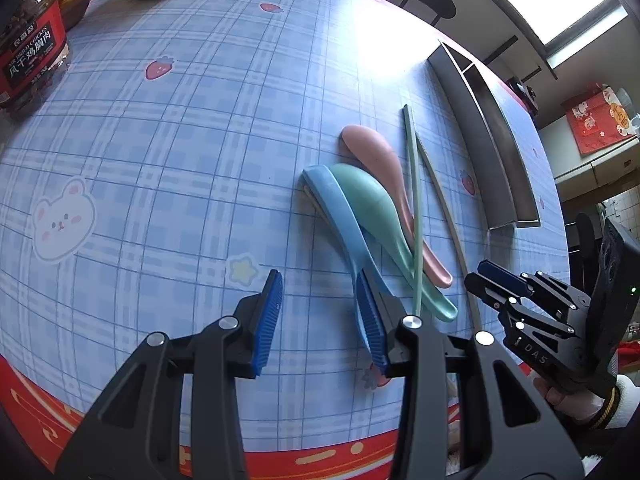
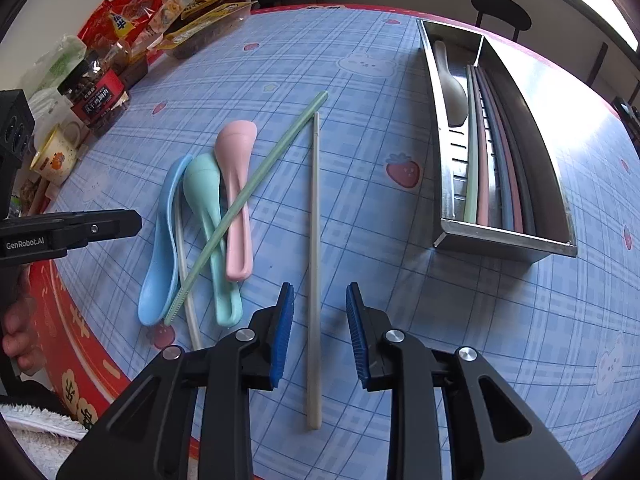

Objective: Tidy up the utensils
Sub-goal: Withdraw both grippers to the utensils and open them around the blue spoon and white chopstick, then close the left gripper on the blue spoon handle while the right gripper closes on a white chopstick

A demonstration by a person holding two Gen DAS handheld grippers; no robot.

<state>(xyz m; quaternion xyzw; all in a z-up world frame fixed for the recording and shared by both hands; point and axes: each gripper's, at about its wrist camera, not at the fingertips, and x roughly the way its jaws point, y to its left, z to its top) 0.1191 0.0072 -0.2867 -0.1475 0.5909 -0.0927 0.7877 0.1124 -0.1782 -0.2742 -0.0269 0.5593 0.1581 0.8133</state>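
Straddling the cream chopstick (image 2: pixel 314 264), the right hand-held gripper (image 2: pixel 320 336) gapes, seemingly untouching.

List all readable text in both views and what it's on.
"AIR DRIED CHICKEN" and "风干鸡胸肉": red label of the jar
"DAS": body of the right tongs
"GenRobot.AI": body of the left tongs
Snack packets, red hanging, table's red border: print too blurred or distorted to read.

Bare blue checked counter (image 2: pixel 360 92) fills your right view's middle, between the steel divided tray (image 2: pixel 448 168) at right and the heap of pastel plastic spoons (image 2: pixel 204 208) at left; snack packets (image 2: pixel 132 20) crowd the upper left.
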